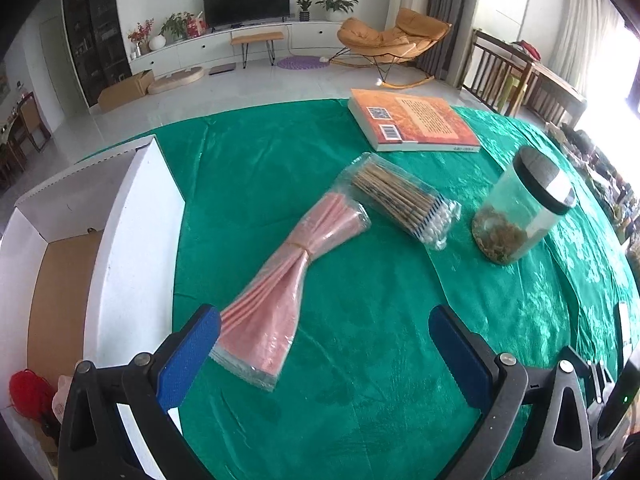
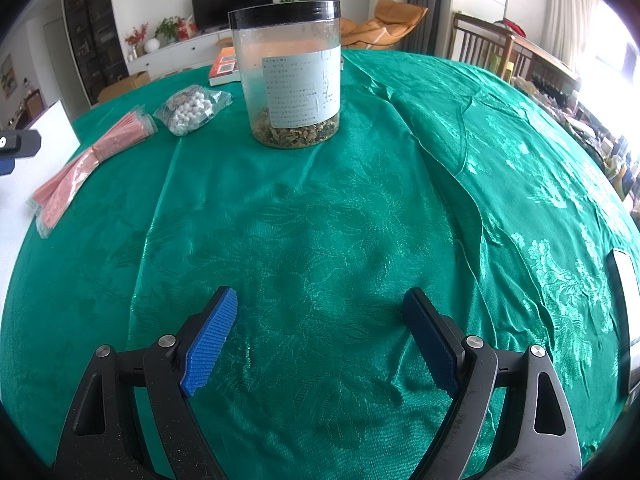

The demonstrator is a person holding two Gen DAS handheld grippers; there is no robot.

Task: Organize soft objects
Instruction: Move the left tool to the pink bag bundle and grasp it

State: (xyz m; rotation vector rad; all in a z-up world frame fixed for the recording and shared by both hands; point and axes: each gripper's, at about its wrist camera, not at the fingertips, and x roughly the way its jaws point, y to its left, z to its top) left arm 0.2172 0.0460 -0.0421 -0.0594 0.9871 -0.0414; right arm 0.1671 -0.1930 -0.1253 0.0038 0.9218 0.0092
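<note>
A pink bundle of plastic bags [image 1: 276, 280], tied at its middle, lies on the green tablecloth [image 1: 360, 360]; it also shows in the right wrist view [image 2: 76, 172]. A clear pack of cotton swabs [image 1: 404, 200] lies just behind it, also in the right wrist view [image 2: 192, 110]. My left gripper [image 1: 324, 320] is open, its left pad beside the bundle's near end. A white cardboard box [image 1: 128, 240] stands at the left, holding a red soft item [image 1: 26, 394] in its near corner. My right gripper [image 2: 320, 304] is open and empty over bare cloth.
A plastic jar with a black lid [image 2: 288, 76] stands mid-table, also in the left wrist view [image 1: 520, 208]. An orange book [image 1: 412, 124] lies at the far edge. A white flat object [image 2: 626, 300] lies at the right edge. Chairs stand beyond the table.
</note>
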